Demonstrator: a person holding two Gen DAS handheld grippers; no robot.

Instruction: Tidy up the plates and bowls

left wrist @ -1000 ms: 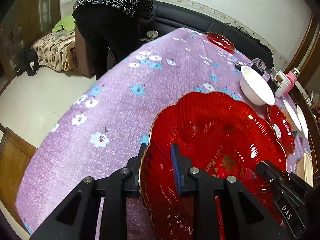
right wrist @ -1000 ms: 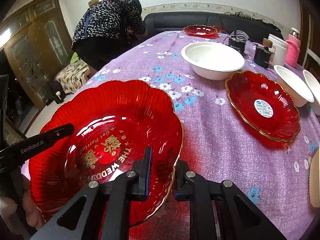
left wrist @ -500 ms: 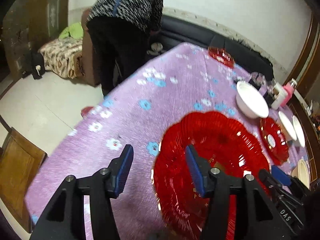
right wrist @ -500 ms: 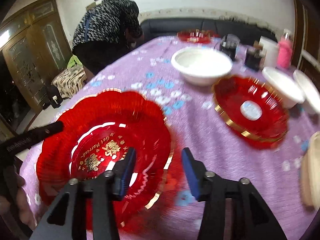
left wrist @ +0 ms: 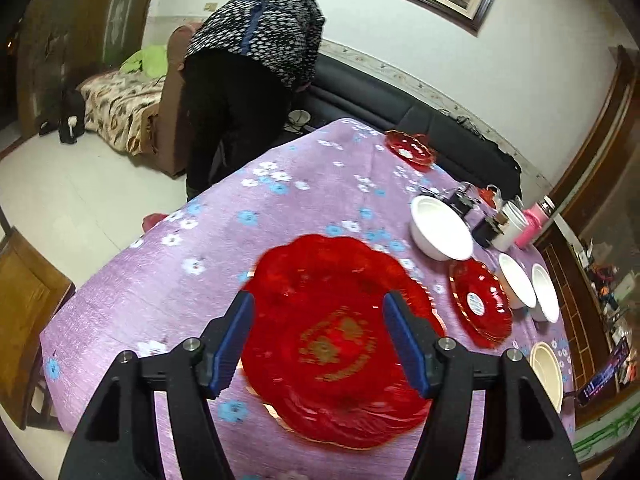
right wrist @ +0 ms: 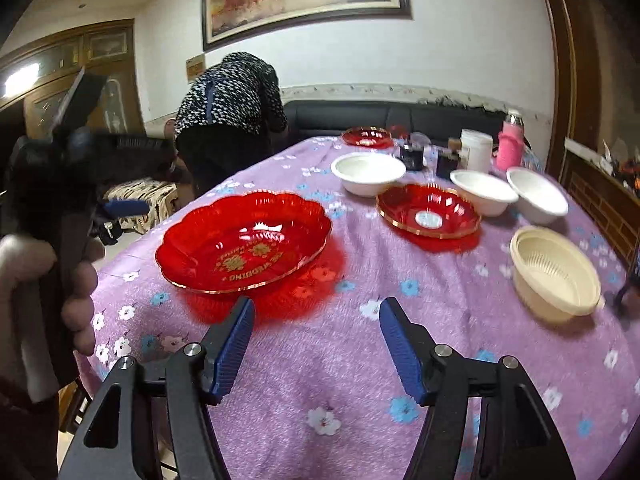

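The large red scalloped plate (left wrist: 336,336) (right wrist: 244,240) with gold lettering lies flat on the purple flowered tablecloth (right wrist: 360,360), free of both grippers. My left gripper (left wrist: 318,304) hangs above its near rim, jaws opening; the plate shows between the fingers from below, untouched. My right gripper (right wrist: 317,306) has drawn back to the plate's right, jaws opening over bare cloth. A smaller red plate (right wrist: 428,210) (left wrist: 478,300) sits further right. One big white bowl (right wrist: 368,172) and two smaller white bowls (right wrist: 482,190) stand behind it.
A cream strainer bowl (right wrist: 554,272) sits at the right. Another red plate (right wrist: 367,136), jars and a pink bottle (right wrist: 510,144) stand at the far end. A person (left wrist: 248,60) bends over beyond the table. A wooden chair (left wrist: 24,312) is at the left edge.
Both grippers were shut on the large red plate's rim; both have let go and spread. The left one rose, the right one swung away to the right. The plate rests on the cloth.
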